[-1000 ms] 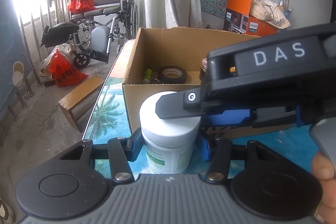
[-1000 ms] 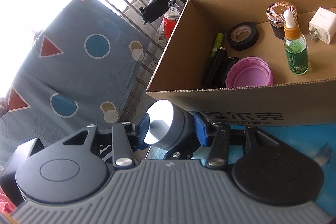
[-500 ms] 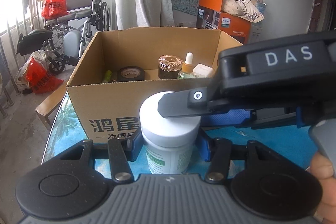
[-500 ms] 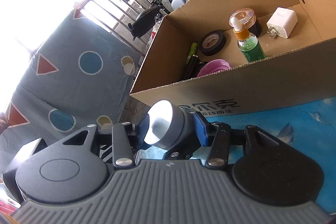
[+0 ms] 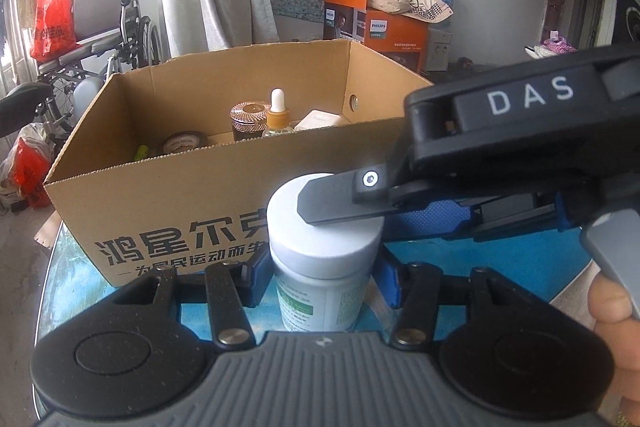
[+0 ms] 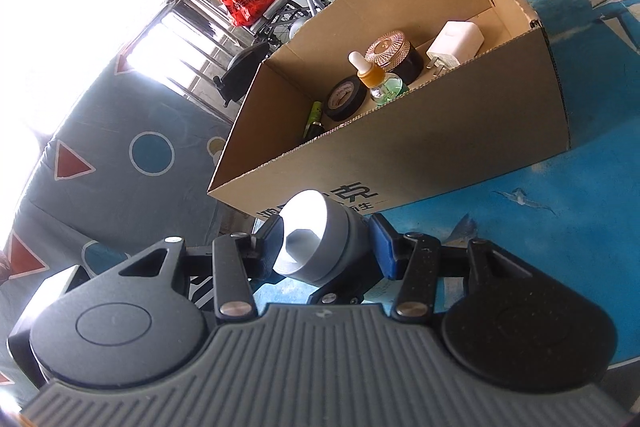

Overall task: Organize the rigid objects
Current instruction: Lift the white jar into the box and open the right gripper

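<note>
Most of the sorting looks done. The open brown cardboard box (image 5: 224, 187) with black Chinese print on its near wall sits on the blue sea-patterned tabletop (image 6: 560, 227), and it already holds a fair collection: a black roll of tape (image 6: 345, 98), a small green-and-black cylinder (image 6: 314, 115) lying along the left wall, a glass dropper bottle with an amber collar and white bulb (image 6: 376, 79), a dark round jar with a ribbed rose-gold lid (image 6: 394, 53) and a white plug-in charger (image 6: 454, 45) at the right end.

What is left, as far as I can see, is the white plastic jar with a white screw cap and green label (image 5: 320, 267). It is upright just in front of the box's near wall, at its left half, not yet over the rim. The left gripper (image 5: 318, 279) pinches the jar's body below the cap between its blue pads. The right gripper (image 6: 326, 247) comes in from the right and squeezes the cap, its upper black finger lying across the cap's top.

Whether the cap is being tightened or the jar merely steadied, I cannot tell. I'd judge one lift over the near wall into free floor space would finish this item; no other loose things show on the tabletop in these views.
</note>
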Available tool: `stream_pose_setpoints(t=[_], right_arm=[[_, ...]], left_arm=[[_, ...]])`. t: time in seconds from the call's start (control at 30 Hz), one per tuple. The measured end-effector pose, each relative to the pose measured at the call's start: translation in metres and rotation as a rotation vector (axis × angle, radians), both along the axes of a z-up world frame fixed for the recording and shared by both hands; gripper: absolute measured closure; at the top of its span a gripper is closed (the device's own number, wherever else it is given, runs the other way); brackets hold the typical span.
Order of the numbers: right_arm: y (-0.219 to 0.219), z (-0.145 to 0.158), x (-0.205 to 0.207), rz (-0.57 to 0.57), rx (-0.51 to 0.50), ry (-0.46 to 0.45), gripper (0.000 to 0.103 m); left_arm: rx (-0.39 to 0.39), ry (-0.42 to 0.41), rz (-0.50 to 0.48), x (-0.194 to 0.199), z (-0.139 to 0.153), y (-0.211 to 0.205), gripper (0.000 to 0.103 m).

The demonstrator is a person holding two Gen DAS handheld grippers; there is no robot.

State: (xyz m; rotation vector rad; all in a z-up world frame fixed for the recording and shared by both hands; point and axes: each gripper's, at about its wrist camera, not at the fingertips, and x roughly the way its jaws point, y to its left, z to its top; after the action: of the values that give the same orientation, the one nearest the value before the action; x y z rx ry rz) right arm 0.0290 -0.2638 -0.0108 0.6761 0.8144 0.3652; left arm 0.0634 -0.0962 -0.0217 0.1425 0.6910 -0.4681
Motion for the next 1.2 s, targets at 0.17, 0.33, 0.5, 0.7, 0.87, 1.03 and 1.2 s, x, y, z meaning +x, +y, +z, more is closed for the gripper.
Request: stream_pose_setpoints(t=[0.17,0.33,0.5,0.7,0.87,1.03,1.2], right_arm=[[-0.005,-0.007,0.001,-0.009,0.021,-0.002,0.055],[-0.007,-0.012,-0.001,-0.015,0.048,-0.007,0.054],[-0.008,-0.013,-0.002,-0.02,0.051,-0.008,0.054],[-0.007,0.006,-0.014,-0.001,0.067,-0.07,0.053],[-0.004,0.054,-0.021,0.02,0.031,-0.216,0.052],[-0.018,0.106,-0.008,0.025,-0.03,-0.355,0.052],[-0.048,0.133,0.026,0.003,-0.099,-0.386,0.051]], left_arm=[[-0.003,0.046,-0.017,0.008,-0.004,0.001,0.048],[0.019,0.049,-0.018,0.01,-0.01,-0.005,0.048],[0.004,0.054,-0.019,0.005,-0.007,-0.007,0.049],[0.026,-0.033,-0.023,-0.014,0.026,-0.008,0.049],[0.006,-0.154,-0.029,-0.015,0.074,-0.014,0.049],[-0.037,-0.208,-0.062,0.012,0.112,-0.036,0.049],[-0.07,-0.143,-0.1,0.06,0.111,-0.066,0.049]])
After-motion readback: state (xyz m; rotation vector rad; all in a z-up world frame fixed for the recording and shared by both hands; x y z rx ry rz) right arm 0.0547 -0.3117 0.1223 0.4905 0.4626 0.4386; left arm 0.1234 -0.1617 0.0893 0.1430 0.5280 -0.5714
